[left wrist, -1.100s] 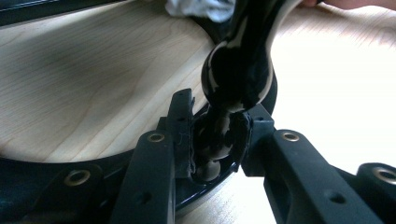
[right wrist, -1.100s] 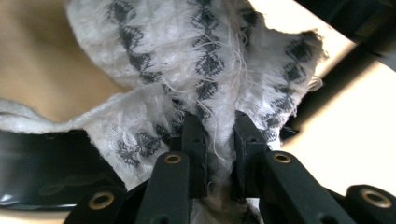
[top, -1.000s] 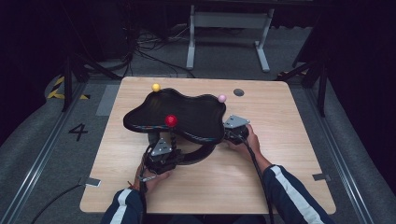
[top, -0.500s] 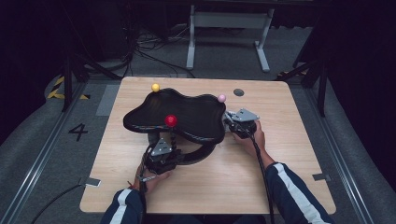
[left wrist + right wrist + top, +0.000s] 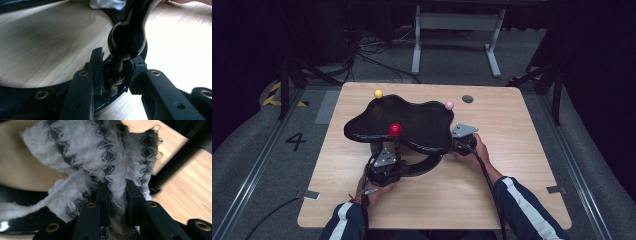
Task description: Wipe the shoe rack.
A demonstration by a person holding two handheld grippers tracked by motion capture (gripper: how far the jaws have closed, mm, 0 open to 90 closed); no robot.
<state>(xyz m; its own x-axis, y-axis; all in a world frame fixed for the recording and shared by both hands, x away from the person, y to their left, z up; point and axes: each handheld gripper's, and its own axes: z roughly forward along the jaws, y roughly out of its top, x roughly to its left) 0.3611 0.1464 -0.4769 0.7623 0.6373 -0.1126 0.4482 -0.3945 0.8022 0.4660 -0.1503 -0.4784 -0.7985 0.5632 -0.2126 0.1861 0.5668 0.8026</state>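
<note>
We are steadying a black stand with the left gripper (image 5: 113, 75) while the right gripper (image 5: 117, 197) is working a cloth at it. The stand looks like a glossy black, wavy-edged tray (image 5: 412, 122) carried on a turned stem (image 5: 127, 37) above a ring-shaped base (image 5: 424, 167), with a red ball (image 5: 395, 129), a yellow ball (image 5: 378, 93) and a pink ball (image 5: 449, 105) standing at its rim. It is sitting near the middle of the wooden table (image 5: 522, 165), slightly toward the left.

In the left gripper view our jaws are standing narrow and pinching the thin neck of the stem just above the base, so that gripper is holding the stand in place. In the right gripper view the jaws are also nearly together, clamping a bunched fold of white cloth with a black diamond pattern (image 5: 100, 157). In the high view that gripper (image 5: 462, 142) is sitting at the tray's right edge, so we judge that we are wiping there.

How much is already wiped we cannot tell, since the glossy surface shows no clear difference; we judge the job is somewhere in the middle, with the rest of the rim and the base likely remaining.

The tray's long axis is running roughly from left to right across the table, tilted a little, with its broad face turned upward and the stem standing close to upright beneath it.
</note>
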